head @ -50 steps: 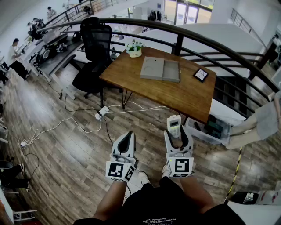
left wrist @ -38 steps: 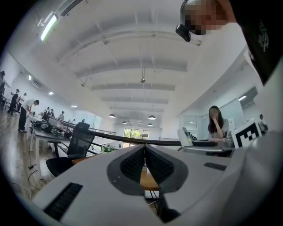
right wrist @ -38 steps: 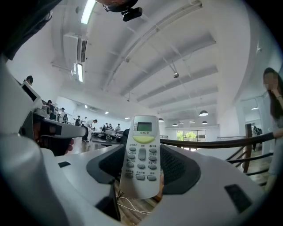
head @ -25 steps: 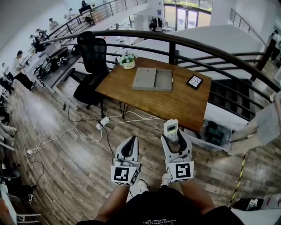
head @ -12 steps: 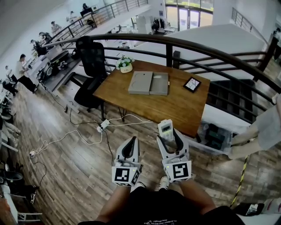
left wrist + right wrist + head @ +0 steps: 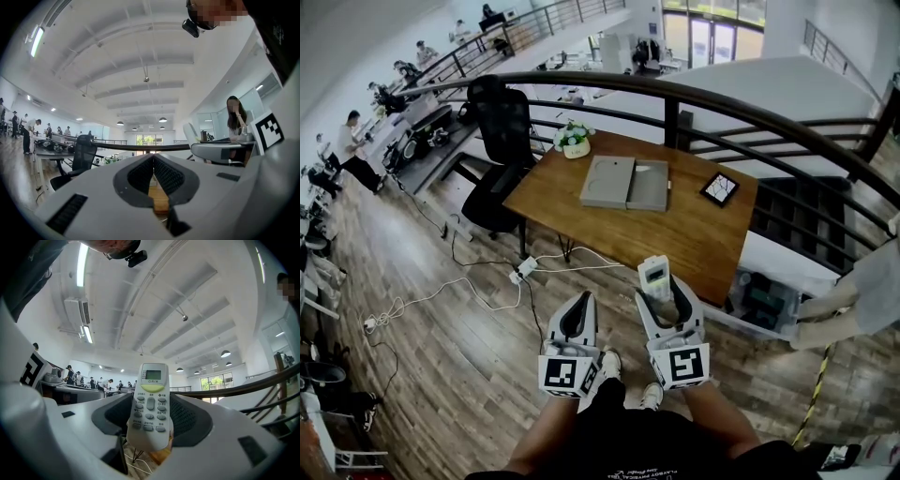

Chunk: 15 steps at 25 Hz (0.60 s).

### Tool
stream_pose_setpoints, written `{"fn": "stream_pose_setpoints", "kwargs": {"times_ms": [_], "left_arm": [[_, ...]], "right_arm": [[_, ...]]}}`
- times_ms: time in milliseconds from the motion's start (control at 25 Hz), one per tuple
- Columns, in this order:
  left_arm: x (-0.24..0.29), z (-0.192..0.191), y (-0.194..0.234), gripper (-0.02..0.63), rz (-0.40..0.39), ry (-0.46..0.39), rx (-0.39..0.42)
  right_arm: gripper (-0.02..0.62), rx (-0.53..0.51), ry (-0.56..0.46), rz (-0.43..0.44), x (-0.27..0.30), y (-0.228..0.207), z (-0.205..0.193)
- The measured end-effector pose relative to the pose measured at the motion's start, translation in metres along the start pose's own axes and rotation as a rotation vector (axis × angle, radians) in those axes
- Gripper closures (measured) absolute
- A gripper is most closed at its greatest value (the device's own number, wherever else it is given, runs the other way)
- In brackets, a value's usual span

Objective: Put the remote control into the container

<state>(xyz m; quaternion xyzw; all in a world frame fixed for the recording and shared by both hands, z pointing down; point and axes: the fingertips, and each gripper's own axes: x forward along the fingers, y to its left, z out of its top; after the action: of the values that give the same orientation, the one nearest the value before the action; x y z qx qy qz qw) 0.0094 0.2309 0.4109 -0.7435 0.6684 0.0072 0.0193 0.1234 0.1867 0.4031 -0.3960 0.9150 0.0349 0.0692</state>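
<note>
Two grippers held out low in front of the body, side by side

The left gripper (image 6: 578, 302) points forward with its jaws pressed together at the tips and nothing between them. The right gripper (image 6: 669, 292), just beside it and level with it, has its jaws clamped on the lower end of a remote control (image 6: 656, 275), which stands up past the fingertips. Both bare forearms angle inward from below.

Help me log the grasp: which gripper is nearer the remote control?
Right. The right gripper is clamped on the remote control, which sticks out past its jaws. The left gripper sits alongside to the left, shut and empty, clear of it.
</note>
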Motion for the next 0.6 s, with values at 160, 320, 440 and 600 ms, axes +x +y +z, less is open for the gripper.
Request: {"fn": "stream_pose_setpoints", "kwargs": {"times_ms": [160, 320, 440, 600], "left_arm": [[0.019, 0.0, 0.023, 0.6, -0.014, -0.006, -0.002], [0.043, 0.0, 0.056, 0.6, -0.029, -0.018, 0.0], [0.061, -0.003, 0.077, 0.6, -0.044, -0.015, -0.002], [0.083, -0.007, 0.106, 0.6, -0.062, -0.005, -0.007]], "right_arm": [[0.331, -0.02, 0.041, -0.004, 0.027, 0.001, -0.009], [0.331, -0.038, 0.051, -0.013, 0.063, 0.004, -0.014], [0.331, -0.038, 0.065, -0.029, 0.087, 0.004, -0.021], [0.331, -0.042, 0.074, -0.049, 0.12, 0.005, -0.029]]}}
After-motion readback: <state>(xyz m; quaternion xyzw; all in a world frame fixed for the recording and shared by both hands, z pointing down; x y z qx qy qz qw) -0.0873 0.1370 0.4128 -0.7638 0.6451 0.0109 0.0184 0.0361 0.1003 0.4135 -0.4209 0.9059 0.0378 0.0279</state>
